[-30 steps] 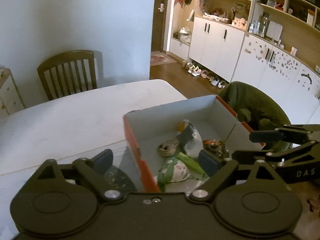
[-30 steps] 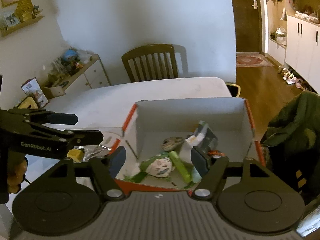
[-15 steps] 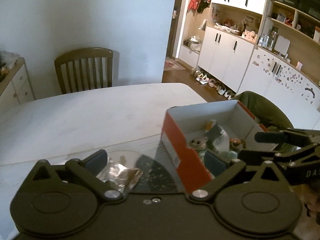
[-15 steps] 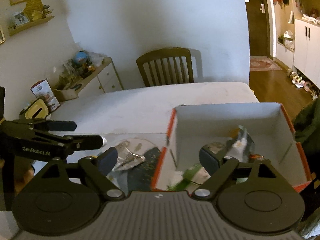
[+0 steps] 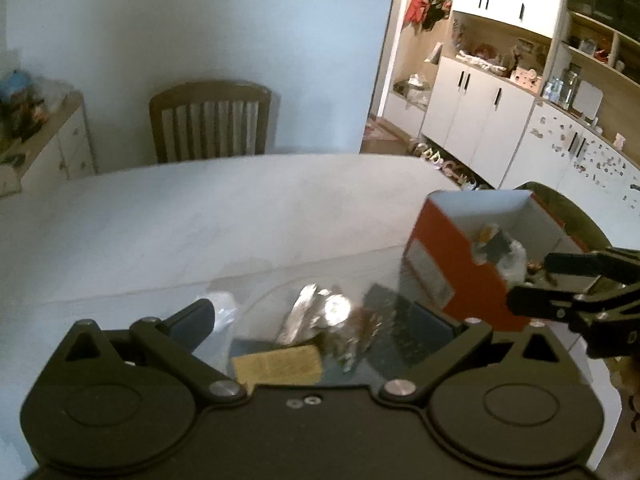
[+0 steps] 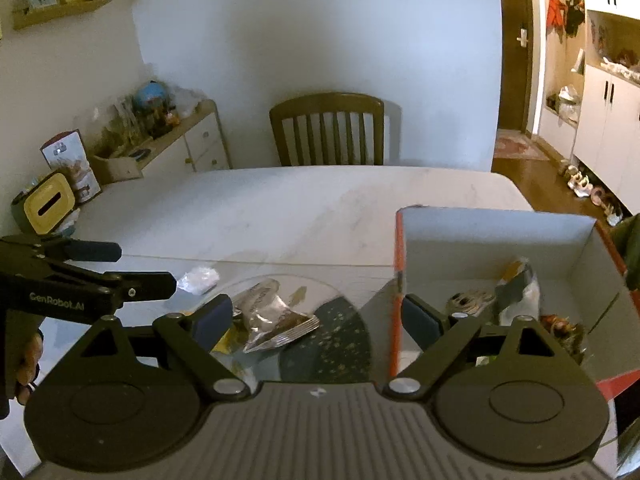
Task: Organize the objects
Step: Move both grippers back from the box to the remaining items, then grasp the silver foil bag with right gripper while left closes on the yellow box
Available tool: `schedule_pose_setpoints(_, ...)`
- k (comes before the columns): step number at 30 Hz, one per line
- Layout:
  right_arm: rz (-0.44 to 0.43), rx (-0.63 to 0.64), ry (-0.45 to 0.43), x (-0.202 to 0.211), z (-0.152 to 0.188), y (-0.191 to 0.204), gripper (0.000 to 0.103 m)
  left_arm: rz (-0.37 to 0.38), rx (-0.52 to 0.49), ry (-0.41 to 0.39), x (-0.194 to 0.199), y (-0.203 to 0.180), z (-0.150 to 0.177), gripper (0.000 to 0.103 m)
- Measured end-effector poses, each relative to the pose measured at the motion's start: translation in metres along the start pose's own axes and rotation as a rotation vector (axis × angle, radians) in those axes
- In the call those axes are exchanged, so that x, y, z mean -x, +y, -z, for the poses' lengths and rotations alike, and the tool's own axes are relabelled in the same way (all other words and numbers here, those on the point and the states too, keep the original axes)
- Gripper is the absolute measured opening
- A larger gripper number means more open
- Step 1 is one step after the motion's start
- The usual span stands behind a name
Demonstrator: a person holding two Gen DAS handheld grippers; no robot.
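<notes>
An orange cardboard box [image 6: 496, 236] with a white inside stands on the table at the right and holds several small items, among them a dark packet [image 6: 516, 284]. It also shows in the left wrist view [image 5: 452, 252]. A silver foil packet [image 6: 276, 320] lies on a dark speckled mat [image 6: 336, 340] left of the box; the left wrist view shows the packet [image 5: 316, 312] and a yellow block [image 5: 276, 364]. My left gripper [image 5: 316, 320] is open and empty above these. My right gripper [image 6: 320, 316] is open and empty, straddling the box's left wall.
A white crumpled wrapper [image 6: 198, 278] lies on the pale table [image 6: 280, 208]. A wooden chair [image 6: 328, 128] stands at the far edge. A sideboard with clutter [image 6: 168, 136] is at the left, white cabinets [image 5: 480, 116] at the right.
Both grippers have swung left, from over the inside of the box to over the mat and the foil packet. Both stay open and empty.
</notes>
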State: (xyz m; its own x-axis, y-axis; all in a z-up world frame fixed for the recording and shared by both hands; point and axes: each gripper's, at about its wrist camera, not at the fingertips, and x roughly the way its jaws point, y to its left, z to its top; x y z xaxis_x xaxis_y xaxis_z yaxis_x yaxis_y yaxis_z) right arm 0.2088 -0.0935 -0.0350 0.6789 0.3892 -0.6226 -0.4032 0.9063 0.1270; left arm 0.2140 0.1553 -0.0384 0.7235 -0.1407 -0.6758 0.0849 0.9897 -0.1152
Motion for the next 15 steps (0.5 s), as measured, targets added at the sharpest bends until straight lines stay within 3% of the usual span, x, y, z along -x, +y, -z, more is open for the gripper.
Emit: schedule_pose_setpoints(15,0.046,0.064,0.146,-0.075,-0.003,0.032,0.092,-0.003,-0.019,0.070,-0.049,0.032,0.043,0.103)
